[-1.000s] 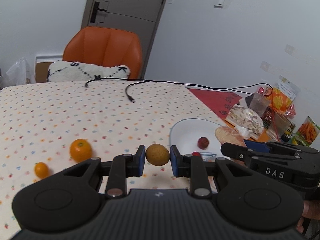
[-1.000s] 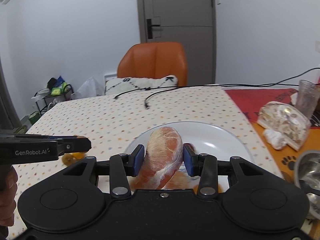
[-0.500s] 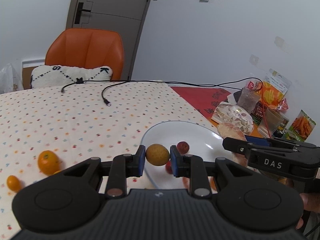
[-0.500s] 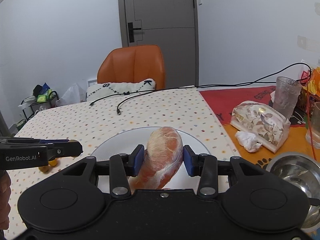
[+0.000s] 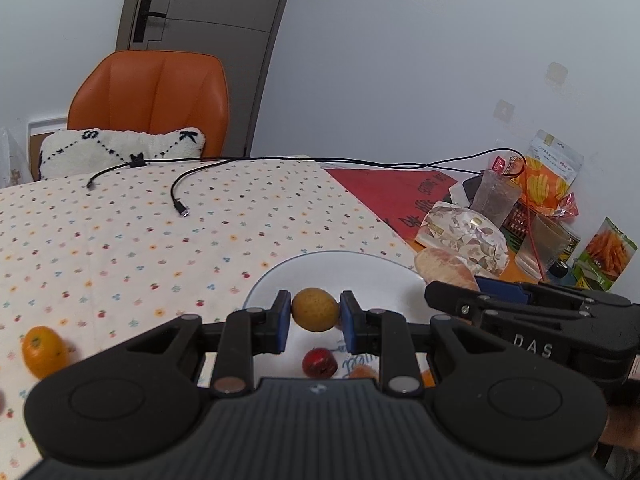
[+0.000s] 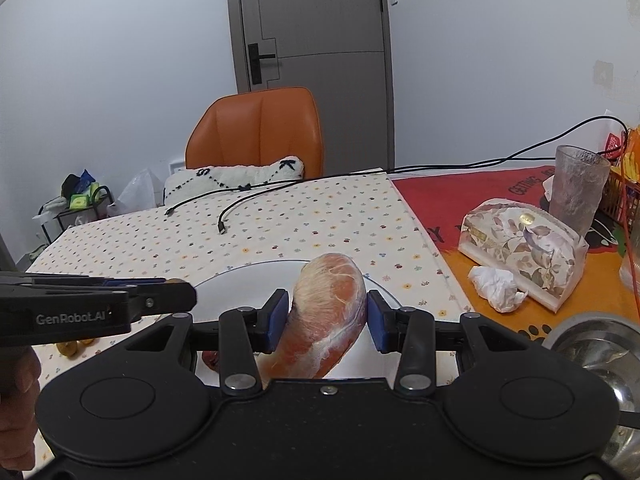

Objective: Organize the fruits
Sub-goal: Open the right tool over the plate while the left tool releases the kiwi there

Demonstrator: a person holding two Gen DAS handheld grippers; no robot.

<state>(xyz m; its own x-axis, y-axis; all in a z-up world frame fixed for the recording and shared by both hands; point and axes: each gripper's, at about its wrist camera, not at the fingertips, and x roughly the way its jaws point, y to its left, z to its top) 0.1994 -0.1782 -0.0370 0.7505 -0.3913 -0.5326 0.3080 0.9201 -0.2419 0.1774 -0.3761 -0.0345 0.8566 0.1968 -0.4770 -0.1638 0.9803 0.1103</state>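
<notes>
Both grippers have advanced over the white plate since the earlier frames; the plate now fills more of the area directly beyond the fingertips in each wrist view.

Left gripper: clenched on a small round yellow-brown fruit, held between the two blue pads above the near half of the plate. Directly below and just behind the held fruit, a small red fruit lies on the plate. To its right, partly hidden by the gripper body, an orange-coloured piece also lies on the plate. Well to the left of the gripper, an orange citrus fruit rests on the dotted tablecloth. To the right, the right gripper's body crosses the view.

Right gripper: clenched on a large peeled pomelo segment, pink-orange with white pith, held between its blue pads and tilted, upper end leaning right. The segment hangs over the plate. Below the left finger, a red fruit is partly visible. To the left, the left gripper projects over the plate rim. To the right lie a crumpled tissue and a floral pouch.
</notes>
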